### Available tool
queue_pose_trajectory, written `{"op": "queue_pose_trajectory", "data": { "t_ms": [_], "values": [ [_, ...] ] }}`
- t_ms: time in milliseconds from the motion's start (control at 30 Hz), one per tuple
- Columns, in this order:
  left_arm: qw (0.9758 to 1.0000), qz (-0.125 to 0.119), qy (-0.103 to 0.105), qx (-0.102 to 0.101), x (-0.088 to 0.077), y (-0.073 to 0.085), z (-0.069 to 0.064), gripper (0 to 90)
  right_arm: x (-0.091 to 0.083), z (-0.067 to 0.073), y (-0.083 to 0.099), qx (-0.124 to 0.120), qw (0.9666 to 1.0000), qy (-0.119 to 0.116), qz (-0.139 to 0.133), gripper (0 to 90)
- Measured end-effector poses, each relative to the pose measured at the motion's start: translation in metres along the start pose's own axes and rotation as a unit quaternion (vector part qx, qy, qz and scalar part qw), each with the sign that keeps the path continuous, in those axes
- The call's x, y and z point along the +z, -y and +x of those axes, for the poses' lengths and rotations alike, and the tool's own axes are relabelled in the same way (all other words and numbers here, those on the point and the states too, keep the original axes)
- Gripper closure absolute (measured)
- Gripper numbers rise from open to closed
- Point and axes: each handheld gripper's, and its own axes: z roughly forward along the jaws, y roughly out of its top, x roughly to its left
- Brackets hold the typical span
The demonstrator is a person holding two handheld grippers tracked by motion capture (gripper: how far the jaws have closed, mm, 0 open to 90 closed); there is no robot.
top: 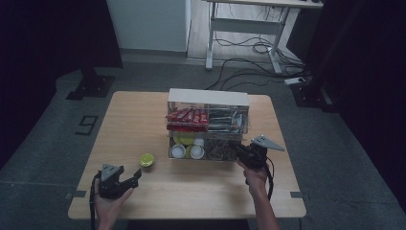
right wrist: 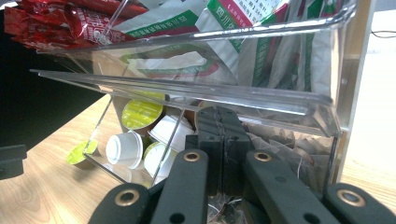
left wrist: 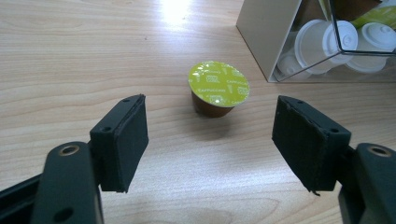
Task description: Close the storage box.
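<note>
Capsule [left wrist: 218, 87] sits centre frame, upright between your wide-open left hand-held gripper [left wrist: 210, 140]; push forward, then squeeze below its lid. Right hand-held gripper [right wrist: 223, 140] is closed inside the organizer [right wrist: 327, 116].

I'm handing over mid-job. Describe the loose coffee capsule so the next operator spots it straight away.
Find the clear organizer at the middle of the wooden table. Just off its front left corner, a capsule stands alone on bare wood, ahead of the open left gripper. It has a lime-green foil lid and brown body; the other capsules, mostly white, sit inside the organizer's lower bin.
</note>
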Motion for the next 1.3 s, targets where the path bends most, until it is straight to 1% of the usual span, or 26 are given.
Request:
{"op": "queue_pose_trajectory", "data": {
  "t_ms": [233,400,600,633,700,867,933,1200,1300],
  "values": [
    [1.0,-0.001,0.009,0.002,-0.003,0.0,0.001,27.4,-0.002,0.001,0.002,-0.002,1.0,0.002,0.004,88.3],
    [0.9999,0.0,0.011,0.002,-0.002,0.0,0.0,27.5,-0.002,0.003,0.005,-0.006,0.9999,0.005,0.007,88.3],
    [0.9999,0.007,0.01,0.006,-0.001,0.003,-0.001,28.5,-0.004,0.003,0.008,-0.001,0.9999,0.003,0.011,88.3],
    [0.9998,0.008,0.015,0.003,0.001,0.004,-0.002,28.6,-0.004,0.003,0.009,0.001,0.9999,0.002,0.012,88.3],
    [0.9999,0.005,0.012,0.005,0.002,0.005,-0.004,28.6,-0.004,0.003,0.01,0.003,0.9999,-0.003,0.013,88.2],
    [0.9999,0.004,0.011,0.011,0.002,0.005,-0.007,29.2,-0.005,0.003,0.014,0.003,0.9998,0.0,0.019,88.1],
    [0.9998,0.008,0.012,0.01,0.002,0.005,-0.006,29.2,-0.005,0.003,0.016,0.004,0.9998,0.0,0.02,88.0],
    [0.9999,0.006,0.011,0.001,0.0,0.005,-0.001,29.3,-0.005,0.005,0.023,0.004,0.9996,0.003,0.029,88.0],
    [0.9999,0.008,0.01,-0.001,0.001,0.006,0.001,29.4,-0.005,0.006,0.026,0.003,0.9994,0.004,0.034,88.0]
  ]
}}
